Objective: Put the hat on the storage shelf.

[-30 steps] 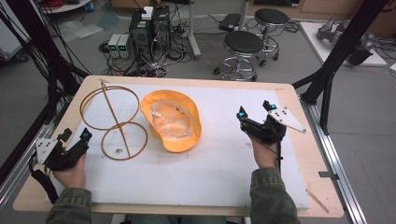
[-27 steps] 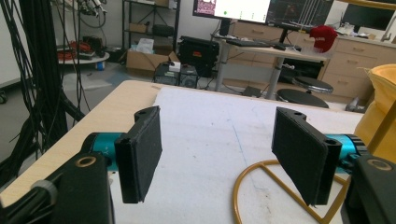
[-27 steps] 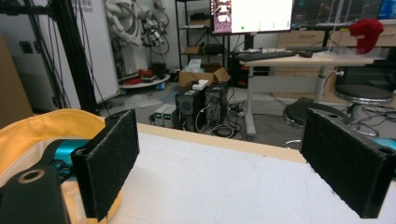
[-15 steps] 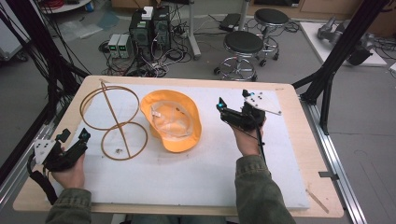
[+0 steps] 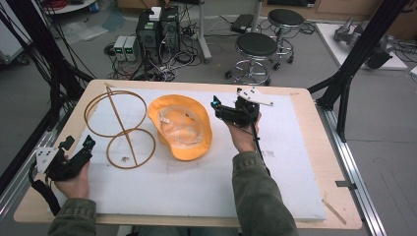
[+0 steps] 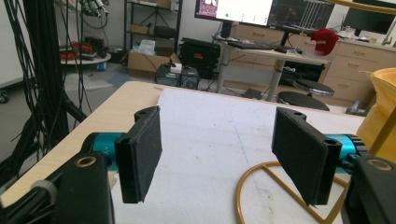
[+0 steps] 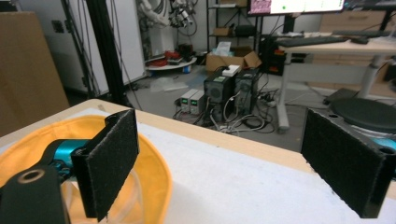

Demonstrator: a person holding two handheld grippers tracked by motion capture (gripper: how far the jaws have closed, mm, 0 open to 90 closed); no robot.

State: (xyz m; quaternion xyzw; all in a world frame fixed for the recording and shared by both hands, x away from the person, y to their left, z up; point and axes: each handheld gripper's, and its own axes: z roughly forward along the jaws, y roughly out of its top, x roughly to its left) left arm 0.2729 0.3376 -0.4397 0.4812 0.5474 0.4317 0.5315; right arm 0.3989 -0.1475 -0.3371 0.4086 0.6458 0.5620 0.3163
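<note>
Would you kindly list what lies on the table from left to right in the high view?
Left claw → gold wire stand of two rings → orange bucket hat lying upside down → right claw.

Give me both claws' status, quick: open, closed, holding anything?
Left claw: open, holding nothing, above the wire stand.
Right claw: open, holding nothing, beside the orange hat.

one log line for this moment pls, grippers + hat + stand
right gripper: open, empty, beside yellow bucket hat brim | left gripper: open, empty, beside wire hat stand | hat: upside down on white mat
</note>
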